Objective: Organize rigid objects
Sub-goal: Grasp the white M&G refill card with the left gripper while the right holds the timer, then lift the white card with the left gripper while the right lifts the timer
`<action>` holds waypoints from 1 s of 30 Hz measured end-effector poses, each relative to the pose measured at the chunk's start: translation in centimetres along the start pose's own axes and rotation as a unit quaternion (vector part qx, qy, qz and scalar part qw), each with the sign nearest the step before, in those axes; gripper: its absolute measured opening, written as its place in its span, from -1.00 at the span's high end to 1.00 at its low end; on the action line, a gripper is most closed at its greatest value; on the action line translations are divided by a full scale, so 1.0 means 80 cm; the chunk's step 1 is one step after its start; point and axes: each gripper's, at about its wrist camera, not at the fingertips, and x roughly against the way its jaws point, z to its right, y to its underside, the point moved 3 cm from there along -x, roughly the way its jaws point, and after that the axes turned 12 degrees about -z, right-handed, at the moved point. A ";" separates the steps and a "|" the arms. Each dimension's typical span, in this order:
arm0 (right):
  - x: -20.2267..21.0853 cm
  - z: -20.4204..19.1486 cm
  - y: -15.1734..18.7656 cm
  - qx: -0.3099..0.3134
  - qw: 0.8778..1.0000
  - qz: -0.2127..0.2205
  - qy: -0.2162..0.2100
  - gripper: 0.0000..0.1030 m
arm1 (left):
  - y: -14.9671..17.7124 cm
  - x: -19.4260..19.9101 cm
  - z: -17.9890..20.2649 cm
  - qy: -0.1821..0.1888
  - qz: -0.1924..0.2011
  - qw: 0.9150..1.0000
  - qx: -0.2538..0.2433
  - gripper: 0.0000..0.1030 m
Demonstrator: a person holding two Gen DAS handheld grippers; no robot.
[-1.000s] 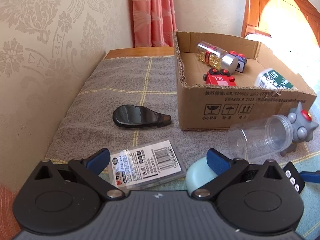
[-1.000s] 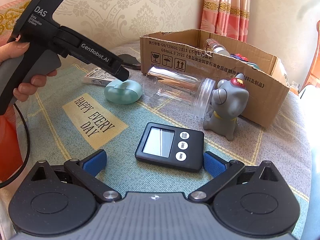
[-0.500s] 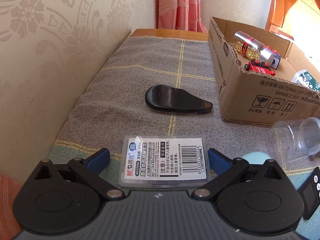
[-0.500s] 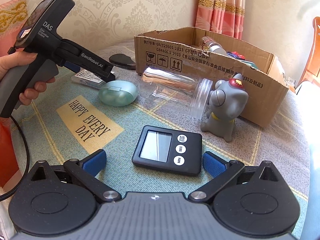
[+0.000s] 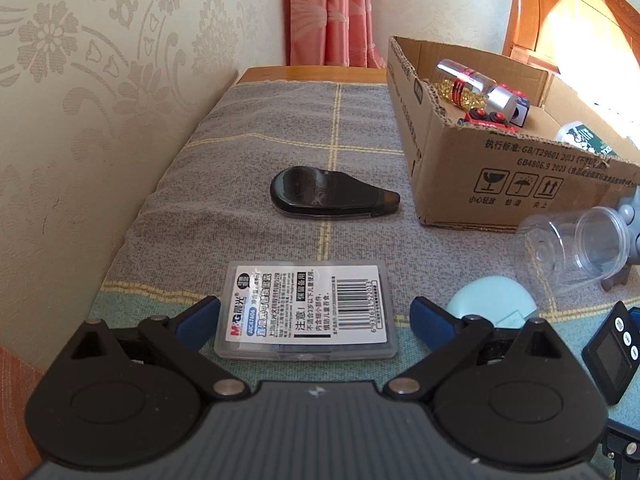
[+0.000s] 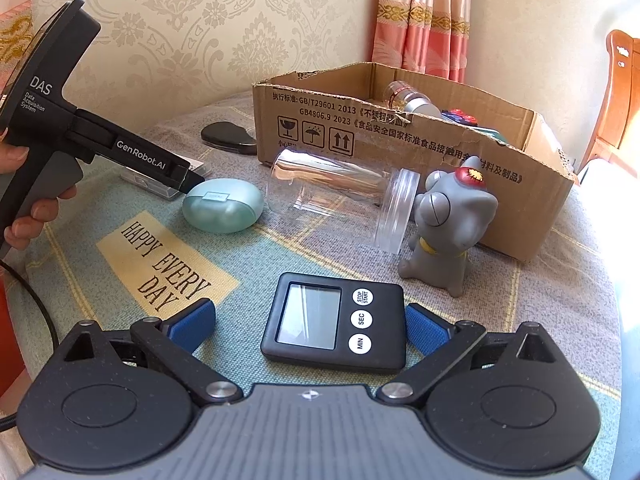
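I take the cardboard box [image 5: 496,168] as my landmark; it sits open-topped toward the far end of the cloth-covered counter [image 5: 256,168], with a pill bottle [image 5: 472,86] and a red toy car [image 5: 490,120] already inside. Between the box's near left corner and the wallpapered wall there is a broad bare strip of cloth, broken only by the black teardrop case [image 5: 328,196] lying just left of the box. The counter's left edge runs tight along the wall, so there is no room on that side.

My left gripper [image 5: 316,320] is released, its jaws closing, with the clear labelled case [image 5: 306,310] lying flat between them, nearer than the box; the pads stand beside its short edges and I see no press yet. A mint oval case [image 6: 223,206] lies just beside that gripper's far finger.

My right gripper [image 6: 310,326] is likewise released and closing, with the black timer [image 6: 334,326] flat between its fingers, a little gap on each side. In front of the box's long printed wall lie a clear jar [image 6: 340,196] on its side and a grey cat figure [image 6: 452,224] standing upright, the two touching or nearly so. That crowds the direct line from timer to box.
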 end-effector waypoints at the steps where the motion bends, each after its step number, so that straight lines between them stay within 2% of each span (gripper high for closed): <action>1: 0.001 0.000 0.000 -0.001 1.000 0.002 0.001 -0.88 | 0.000 0.001 0.000 0.003 0.002 1.000 -0.003 -0.83; 4: 0.003 0.001 -0.002 -0.004 1.000 0.006 0.005 -0.71 | 0.000 0.003 0.001 0.012 0.005 1.000 -0.014 -0.73; 8: 0.003 0.004 -0.003 -0.010 1.000 0.012 0.010 -0.57 | -0.002 0.003 0.001 0.014 0.007 1.000 -0.016 -0.73; 15: 0.002 0.006 -0.004 -0.009 1.000 0.016 0.009 -0.58 | -0.008 -0.003 -0.001 0.016 0.014 1.000 -0.014 -0.80; 18: 0.003 0.007 -0.003 -0.008 1.000 0.015 0.009 -0.57 | -0.009 -0.004 -0.001 0.019 0.012 1.000 -0.013 -0.75; 20: 0.004 0.006 -0.003 -0.009 1.000 0.014 0.011 -0.46 | -0.010 -0.004 -0.001 0.019 0.011 1.000 -0.011 -0.74; 30: 0.014 0.009 -0.003 -0.014 1.000 -0.004 0.011 -0.45 | -0.006 0.003 0.002 0.019 0.001 1.000 -0.022 -0.73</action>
